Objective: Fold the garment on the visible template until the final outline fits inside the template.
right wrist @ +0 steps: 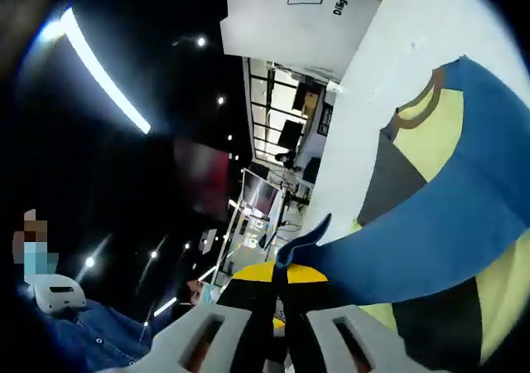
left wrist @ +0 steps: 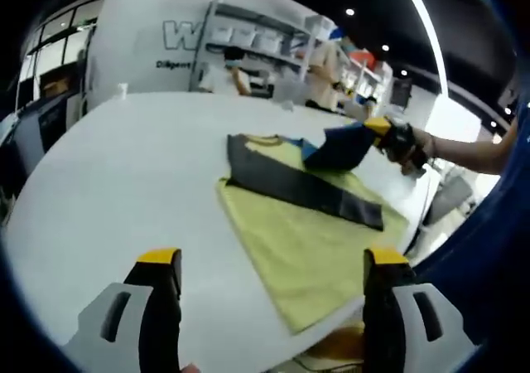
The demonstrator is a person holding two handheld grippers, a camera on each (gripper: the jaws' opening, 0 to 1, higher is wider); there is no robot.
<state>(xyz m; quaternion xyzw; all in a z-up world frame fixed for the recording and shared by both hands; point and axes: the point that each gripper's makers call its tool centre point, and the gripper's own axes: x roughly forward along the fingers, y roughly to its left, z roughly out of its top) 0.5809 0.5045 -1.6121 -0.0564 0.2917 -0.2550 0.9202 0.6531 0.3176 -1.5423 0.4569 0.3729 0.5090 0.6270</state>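
Right now my right gripper (right wrist: 277, 286) has its jaws pinched together on a blue flap of the garment (left wrist: 298, 182), and in the left gripper view I see it at centre right (left wrist: 396, 139), lifting that flap clear of the table (left wrist: 124, 182). My left gripper (left wrist: 273, 278) stands wide open at the bottom of its view, holding nothing and hovering above the near edge of the yellow template (left wrist: 306, 257).

The garment lies in the middle of the left gripper view, on the far part of the template: a dark band running from the collar end at upper left down toward lower right. That is its long axis, a diagonal across the frame, with the neck opening pointing to the upper left. The template stretches along much the same diagonal, reaching nearer to me.

My worry is the grip. It seems to take only the tip of the flap, so a quick pull could slip it free or drag the whole garment off the template. Laid askew, the flap could overhang the yellow edge. With nothing pinning the dark band, the body may bunch as I carry the fold across.
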